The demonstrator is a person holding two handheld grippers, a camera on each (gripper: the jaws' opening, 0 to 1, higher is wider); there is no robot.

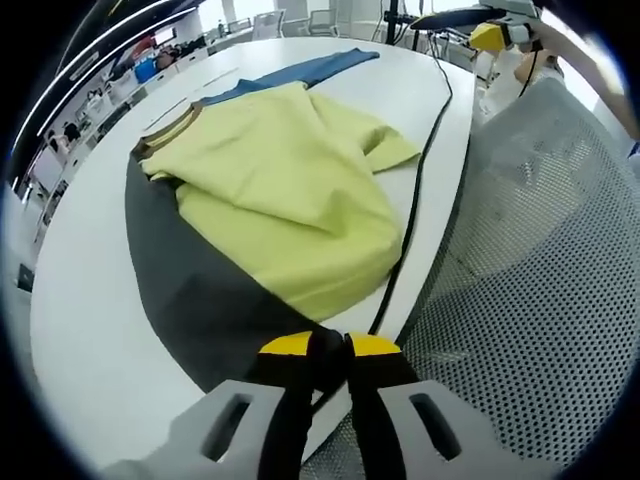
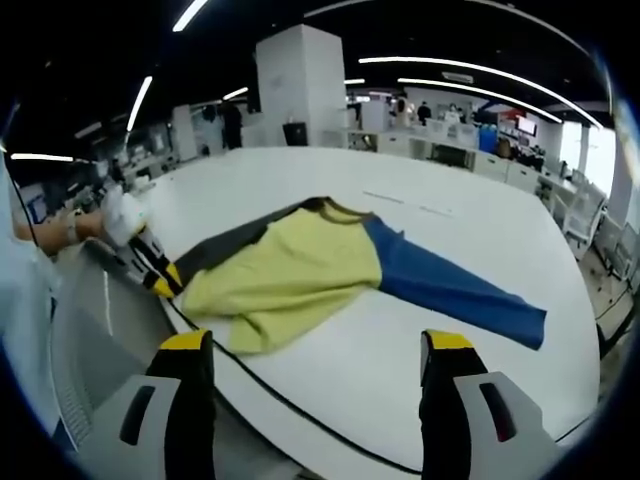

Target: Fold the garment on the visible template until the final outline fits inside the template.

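A yellow T-shirt [image 1: 290, 190] with a brown collar lies crumpled on the white table [image 1: 90, 330]. It rests partly on a dark grey cloth [image 1: 190, 280], and a blue cloth [image 1: 320, 68] sticks out past it. My left gripper [image 1: 330, 348] is shut at the grey cloth's near edge, which runs up between its yellow tips. In the right gripper view the same shirt [image 2: 290, 275] lies between the grey cloth [image 2: 225, 245] and the blue cloth [image 2: 450, 290]. There the left gripper [image 2: 160, 275] meets the grey corner. My right gripper [image 2: 318, 345] hangs open over the table edge, holding nothing.
A black cable [image 1: 420, 180] runs along the table's near edge beside the shirt. A grey mesh chair back [image 1: 540, 290] stands close against the table. A gloved hand [image 2: 125, 215] holds the left gripper. Desks and chairs fill the room behind.
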